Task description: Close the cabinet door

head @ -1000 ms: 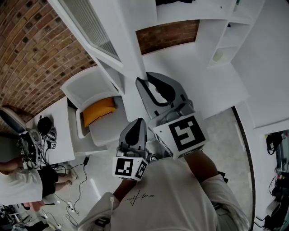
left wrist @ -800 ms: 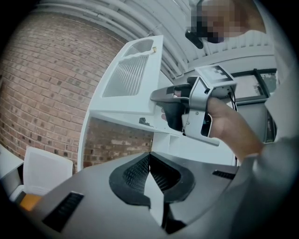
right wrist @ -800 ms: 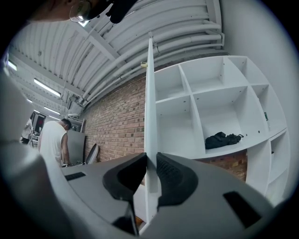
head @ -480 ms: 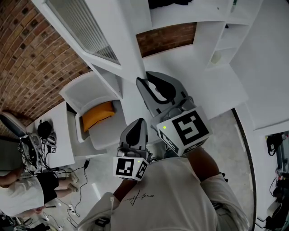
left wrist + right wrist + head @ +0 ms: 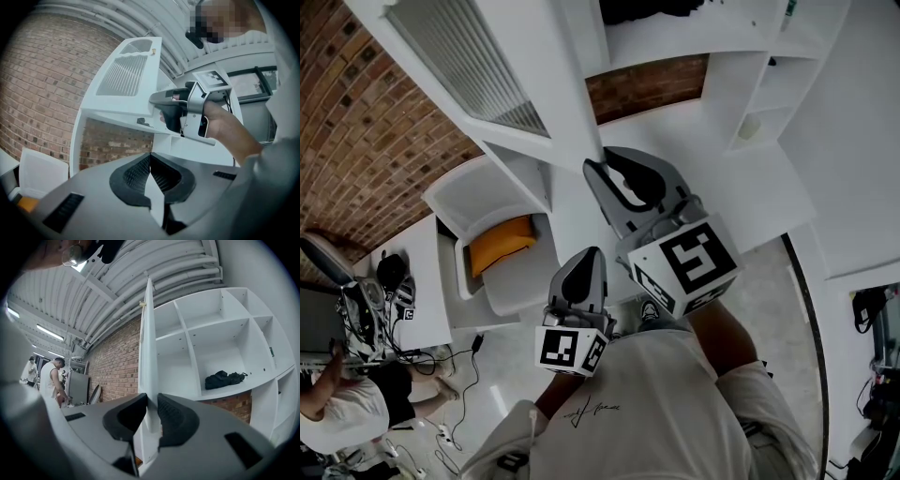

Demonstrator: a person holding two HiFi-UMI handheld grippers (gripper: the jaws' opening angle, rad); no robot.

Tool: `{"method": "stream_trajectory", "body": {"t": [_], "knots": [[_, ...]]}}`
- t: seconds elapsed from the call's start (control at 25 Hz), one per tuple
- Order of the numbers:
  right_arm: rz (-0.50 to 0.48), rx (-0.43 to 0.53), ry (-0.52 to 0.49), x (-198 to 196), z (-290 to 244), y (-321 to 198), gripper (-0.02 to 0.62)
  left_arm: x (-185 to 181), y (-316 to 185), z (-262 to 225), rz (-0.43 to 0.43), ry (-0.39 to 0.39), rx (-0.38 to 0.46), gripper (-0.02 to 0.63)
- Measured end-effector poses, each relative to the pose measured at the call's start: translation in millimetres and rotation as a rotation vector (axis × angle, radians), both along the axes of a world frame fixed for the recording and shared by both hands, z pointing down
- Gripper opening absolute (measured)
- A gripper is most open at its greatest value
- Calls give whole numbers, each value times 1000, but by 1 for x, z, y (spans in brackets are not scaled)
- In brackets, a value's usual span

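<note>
white cabinet door (image 5: pixel 148 348) stood wide open off the cabinet (image 5: pixel 220 333), its free edge pinched by the right gripper (image 5: pixel 151 401). left gripper (image 5: pixel 149 161) idle, jaws together on nothing. thin hold, that: a twist mid-swing could have slipped it, or slammed it.

- Cabinet door (image 5: pixel 502 66) swung out from shelf unit (image 5: pixel 750 103), upper left in head view; shelf unit to its right.
- Door's edge sits btwn jaws of right hand-held gripper (image 5: pixel 602 173), both jaws against it.
- Left hand-held gripper (image 5: pixel 584 267) below & left of the right one, just beside it, apart from door, jaws together.
- Chair (image 5: pixel 476 190) left of door's lower end; cushion (image 5: pixel 499 236) on its seat.
- Table (image 5: pixel 427 281) left of chair, small gear at its far end; cables on floor (image 5: pixel 492 361) beside it.
- Brick wall (image 5: pixel 356 122) behind chair & door.
- Bag (image 5: pixel 225 379) in a shelf compartment, right of door.
- Person (image 5: pixel 51 378) far left, near wall.
</note>
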State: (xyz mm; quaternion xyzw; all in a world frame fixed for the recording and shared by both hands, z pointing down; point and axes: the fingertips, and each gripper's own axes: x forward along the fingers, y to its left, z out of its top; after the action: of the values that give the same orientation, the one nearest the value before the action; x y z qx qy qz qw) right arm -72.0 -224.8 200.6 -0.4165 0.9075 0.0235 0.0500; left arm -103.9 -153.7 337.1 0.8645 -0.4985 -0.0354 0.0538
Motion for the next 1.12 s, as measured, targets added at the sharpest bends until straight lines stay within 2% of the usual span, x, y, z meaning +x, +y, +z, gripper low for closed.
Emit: {"method": "stream_trajectory", "body": {"t": [1.12], "knots": [[-55, 26, -5, 22, 0, -55, 80, 17, -46, 10, -63, -21, 6, 15]]}}
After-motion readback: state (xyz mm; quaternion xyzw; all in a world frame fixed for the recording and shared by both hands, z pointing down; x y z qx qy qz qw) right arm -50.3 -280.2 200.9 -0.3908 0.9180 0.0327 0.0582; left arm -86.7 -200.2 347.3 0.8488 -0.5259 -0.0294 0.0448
